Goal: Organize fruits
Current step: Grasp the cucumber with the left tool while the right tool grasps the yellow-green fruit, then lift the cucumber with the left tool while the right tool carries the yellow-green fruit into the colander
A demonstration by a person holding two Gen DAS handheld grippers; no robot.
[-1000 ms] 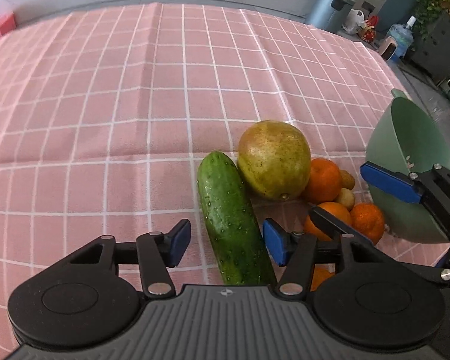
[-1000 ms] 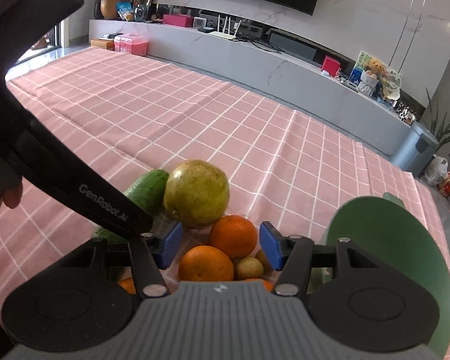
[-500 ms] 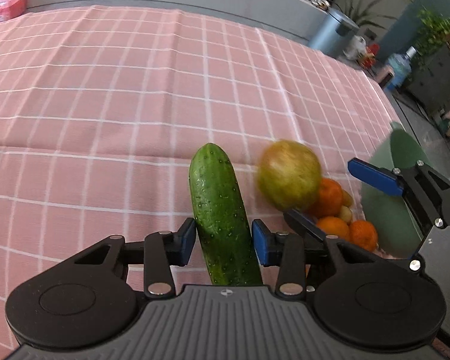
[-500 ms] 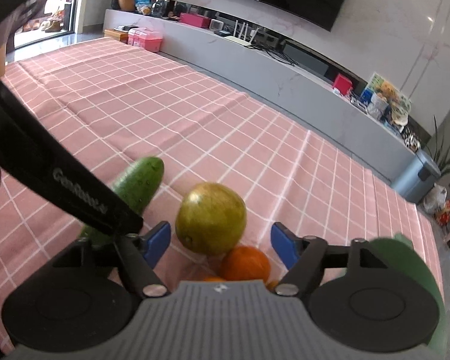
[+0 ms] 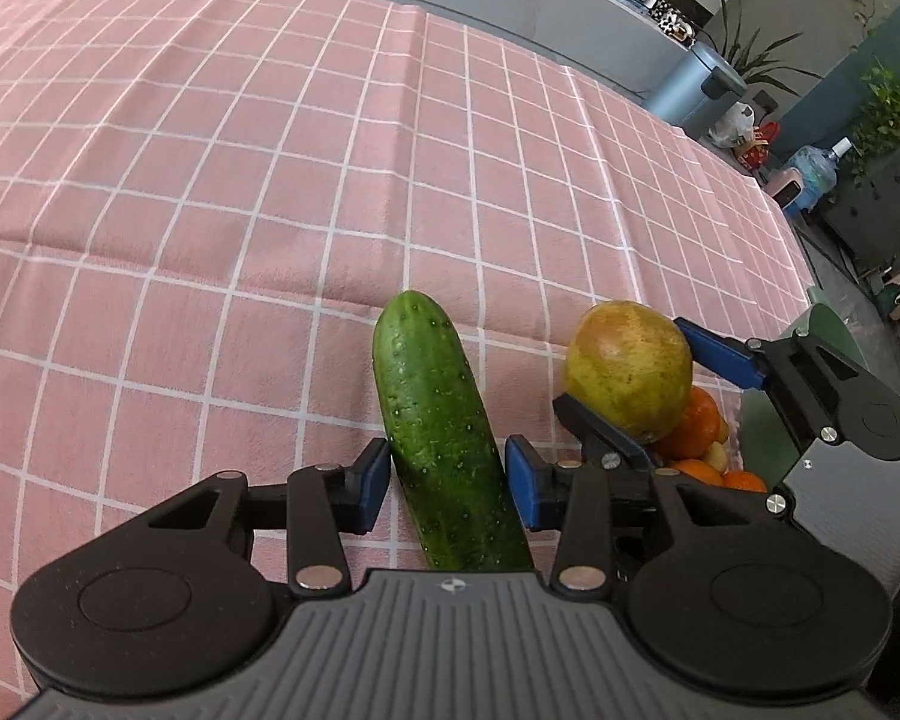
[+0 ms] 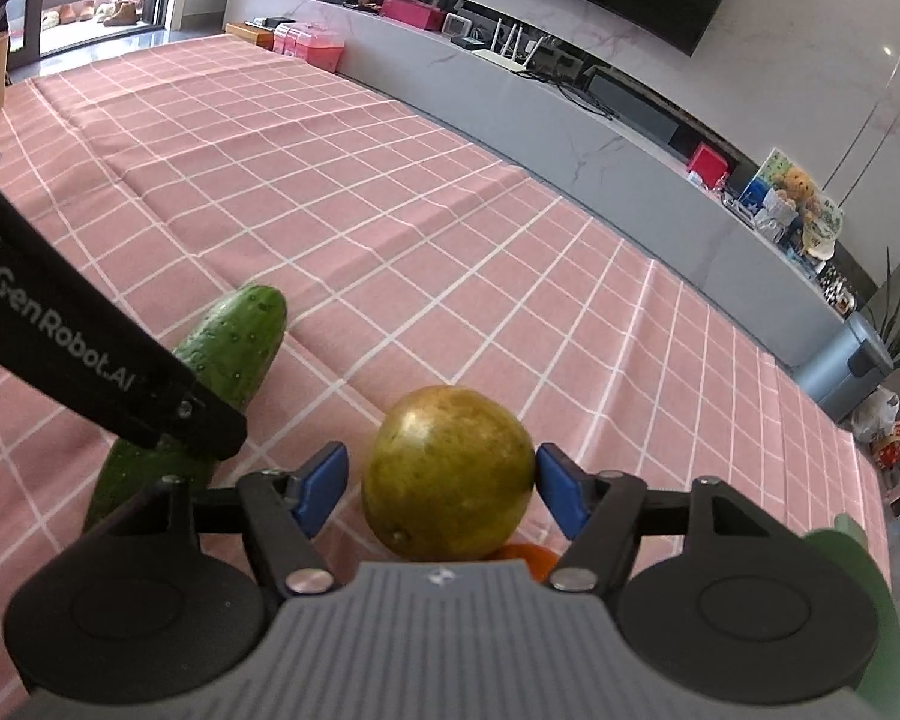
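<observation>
A green cucumber (image 5: 438, 432) lies between the blue pads of my left gripper (image 5: 447, 483), which is shut on it; it also shows in the right wrist view (image 6: 234, 348). A round yellow-green fruit (image 6: 450, 474) sits between the fingers of my right gripper (image 6: 441, 489); the right pad touches it, the left pad stands a little off. The fruit also shows in the left wrist view (image 5: 630, 372), above several oranges (image 5: 693, 426). A green bowl (image 5: 768, 420) stands behind the right gripper.
A pink checked tablecloth (image 5: 270, 180) covers the table. A grey low cabinet (image 6: 570, 114) with boxes and clutter runs along the far edge. A grey bin (image 5: 696, 84) and plants stand beyond the table's right end.
My left gripper closed on the cucumber and drew it left, away from the pile. My right gripper moved forward around the yellow-green fruit, which has lifted above the oranges.
</observation>
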